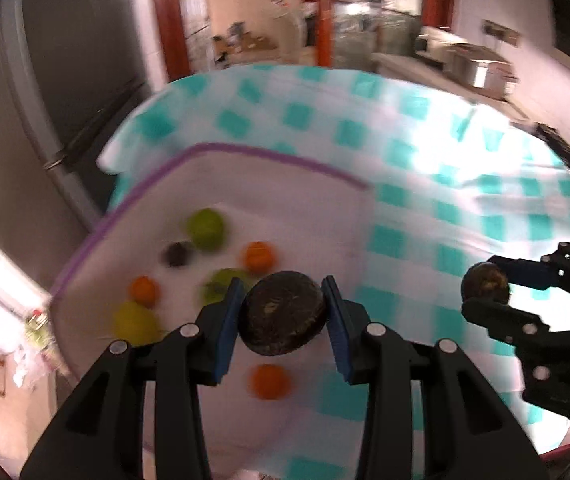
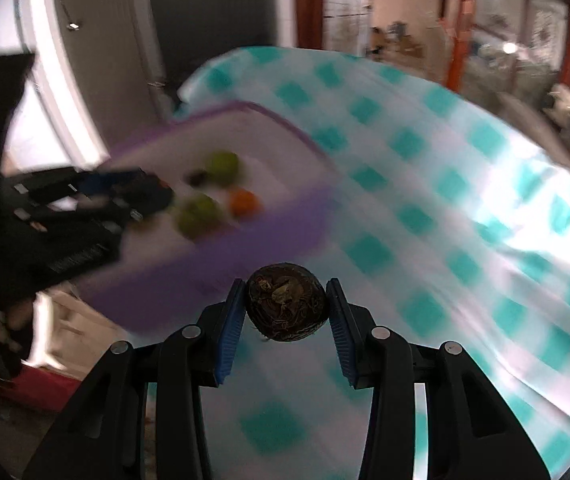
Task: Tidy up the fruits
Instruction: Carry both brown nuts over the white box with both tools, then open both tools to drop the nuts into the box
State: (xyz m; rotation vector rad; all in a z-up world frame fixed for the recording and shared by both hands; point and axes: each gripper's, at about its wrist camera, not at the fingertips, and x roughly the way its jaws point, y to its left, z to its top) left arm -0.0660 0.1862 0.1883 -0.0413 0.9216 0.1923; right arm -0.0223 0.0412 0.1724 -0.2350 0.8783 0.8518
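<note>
On the left part of the bench, a white tray (image 1: pixel 285 184) with a purple rim is holding green fruits (image 1: pixel 205 228), orange fruits (image 1: pixel 259 256) and a small dark fruit (image 1: pixel 177 254). Above it, the left gripper (image 1: pixel 284 314) is pinching a large dark round fruit (image 1: pixel 283 312) between its blue-padded jaws. To the right, over the teal-checked cloth (image 2: pixel 445 200), the right gripper (image 2: pixel 287 308) is gripping a dark wrinkled fruit (image 2: pixel 287 300), its jaws pressing both sides.
</note>
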